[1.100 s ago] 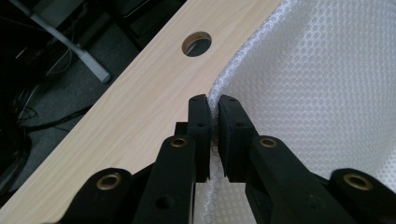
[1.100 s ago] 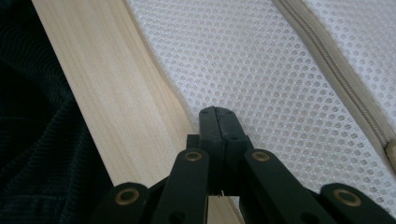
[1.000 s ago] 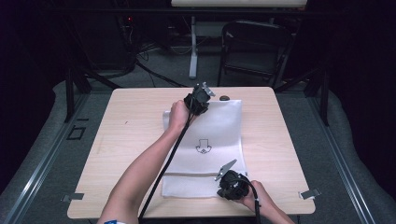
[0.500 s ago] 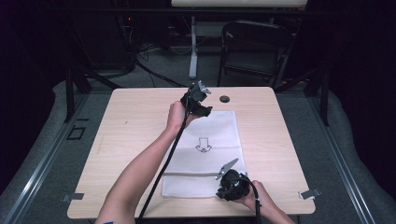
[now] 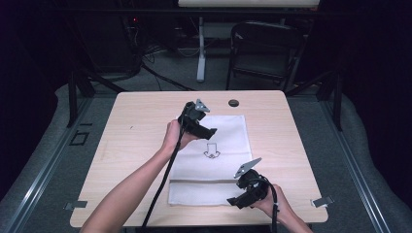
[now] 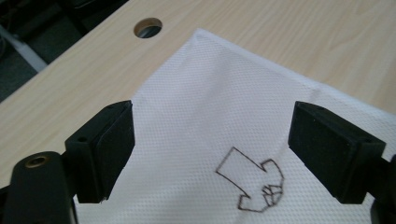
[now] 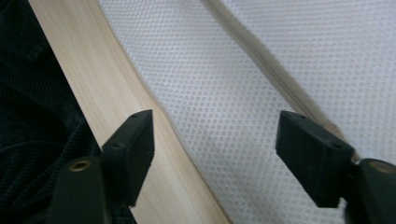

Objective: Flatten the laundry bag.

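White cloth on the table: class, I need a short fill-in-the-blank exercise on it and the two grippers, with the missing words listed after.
1. The white cloth lies flat on a ____ table.
2. The figure drawn on the cloth is an ____.
3. The left gripper and the right gripper, whose jaws have just been opening, both stand ____ with nothing pinched.
4. Near the table's far edge is a round ____.

Missing words: wooden; arrow; open; hole

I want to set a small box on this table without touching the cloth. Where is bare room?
The widest bare wood lies left of the white cloth, out to the table edge. A narrower strip runs along its right side. Crowded: over the cloth, where the left gripper and right gripper hover open, and by the round hole.
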A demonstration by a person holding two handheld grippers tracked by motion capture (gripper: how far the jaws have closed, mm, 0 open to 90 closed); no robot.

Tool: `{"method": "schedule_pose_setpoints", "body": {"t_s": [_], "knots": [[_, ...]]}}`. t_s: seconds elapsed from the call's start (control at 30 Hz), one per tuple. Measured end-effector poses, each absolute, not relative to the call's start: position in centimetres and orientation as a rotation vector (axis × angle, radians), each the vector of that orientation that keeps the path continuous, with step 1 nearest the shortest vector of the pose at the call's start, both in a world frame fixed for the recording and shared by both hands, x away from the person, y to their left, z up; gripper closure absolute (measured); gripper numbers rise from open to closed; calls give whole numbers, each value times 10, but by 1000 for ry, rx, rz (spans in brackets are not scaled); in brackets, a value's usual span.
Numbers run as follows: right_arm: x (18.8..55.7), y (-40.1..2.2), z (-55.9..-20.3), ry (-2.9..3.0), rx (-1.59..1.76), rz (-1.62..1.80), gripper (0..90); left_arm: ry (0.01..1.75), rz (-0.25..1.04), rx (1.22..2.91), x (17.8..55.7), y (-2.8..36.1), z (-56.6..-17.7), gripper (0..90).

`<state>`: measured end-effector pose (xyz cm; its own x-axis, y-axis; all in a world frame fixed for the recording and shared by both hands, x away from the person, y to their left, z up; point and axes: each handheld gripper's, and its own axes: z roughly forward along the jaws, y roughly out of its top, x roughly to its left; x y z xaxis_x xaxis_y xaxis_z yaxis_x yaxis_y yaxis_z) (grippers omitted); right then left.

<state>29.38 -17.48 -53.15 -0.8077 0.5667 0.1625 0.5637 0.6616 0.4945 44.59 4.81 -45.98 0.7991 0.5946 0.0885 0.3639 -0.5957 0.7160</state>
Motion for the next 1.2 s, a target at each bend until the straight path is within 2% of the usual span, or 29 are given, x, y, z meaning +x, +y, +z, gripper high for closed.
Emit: {"method": "schedule_pose_setpoints", "body": {"t_s": [0.03,0.23,0.67,1.2], "knots": [[295,-177,-530,2845,978,840,208,706,404,2264,442,50,-461,139],[299,-188,-526,2832,995,835,157,692,348,2242,419,62,-467,99],[306,-213,-520,2782,1054,831,159,687,282,2251,382,82,-491,65],[307,-238,-517,2709,1164,822,161,656,237,2296,365,78,-502,32]]}}
